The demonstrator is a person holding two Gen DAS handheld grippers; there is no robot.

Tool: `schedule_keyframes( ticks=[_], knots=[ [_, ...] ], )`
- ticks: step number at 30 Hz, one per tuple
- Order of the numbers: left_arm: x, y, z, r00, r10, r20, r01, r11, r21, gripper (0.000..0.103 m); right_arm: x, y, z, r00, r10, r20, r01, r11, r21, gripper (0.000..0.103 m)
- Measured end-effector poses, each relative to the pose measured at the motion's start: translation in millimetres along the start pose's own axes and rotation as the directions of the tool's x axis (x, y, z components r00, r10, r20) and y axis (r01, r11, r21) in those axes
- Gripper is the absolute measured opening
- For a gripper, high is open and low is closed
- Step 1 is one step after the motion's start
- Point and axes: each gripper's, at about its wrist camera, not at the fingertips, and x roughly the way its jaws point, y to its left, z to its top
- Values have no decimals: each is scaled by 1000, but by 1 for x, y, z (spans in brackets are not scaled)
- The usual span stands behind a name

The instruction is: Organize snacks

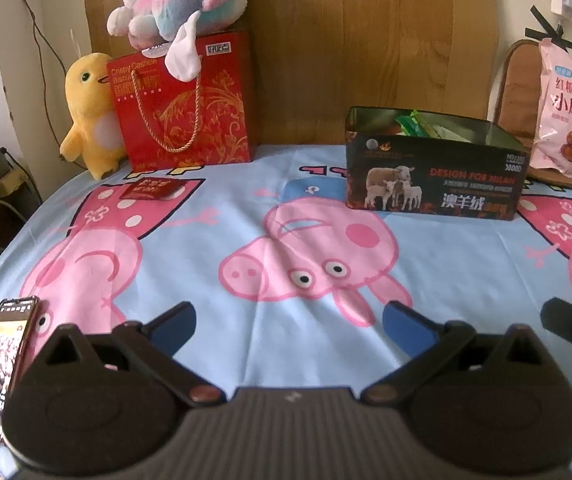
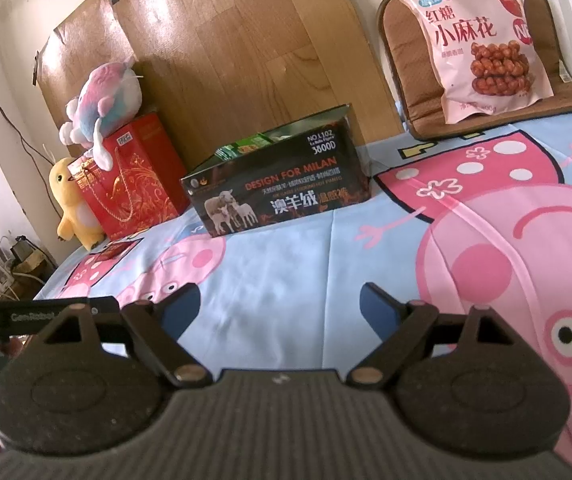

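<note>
Both grippers hover low over the cartoon-pig sheet (image 1: 214, 232), nothing in either. Left gripper (image 1: 288, 322) jaws spread wide, empty; right gripper (image 2: 280, 306) also wide, empty, its tip peeking in at the right edge of the left view. Black box (image 1: 434, 184) with sheep print sits open-topped at the far side of the sheet, green packets (image 1: 416, 122) inside it. Small red packet (image 1: 152, 189) lies flat on the sheet, far left, just in front of the red bag (image 1: 184, 100). Pink plush (image 1: 182, 4) rests on top of the red bag; yellow plush (image 1: 90, 114) stands touching the bag's left side. Big pink snack bag (image 2: 482, 36) leans upright on a brown cushion (image 2: 414, 80), far right, apart from the box. Phone (image 1: 2, 360) lit, at the near-left sheet edge beside the left gripper
</note>
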Motion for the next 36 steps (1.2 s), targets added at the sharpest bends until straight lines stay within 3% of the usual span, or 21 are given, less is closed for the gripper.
schedule_keyframes(
  ticks=[21, 36],
  knots=[
    [7, -10, -1, 998, 5, -57, -4, 1000, 17, 103, 0, -2, -3, 1000, 3, 2, -3, 1000, 11, 89],
    [7, -11, 1, 990, 141, -5, -140, 988, 58, 103, -3, -6, -1, 1000, 15, 11, -15, 1000, 9, 89]
  ],
)
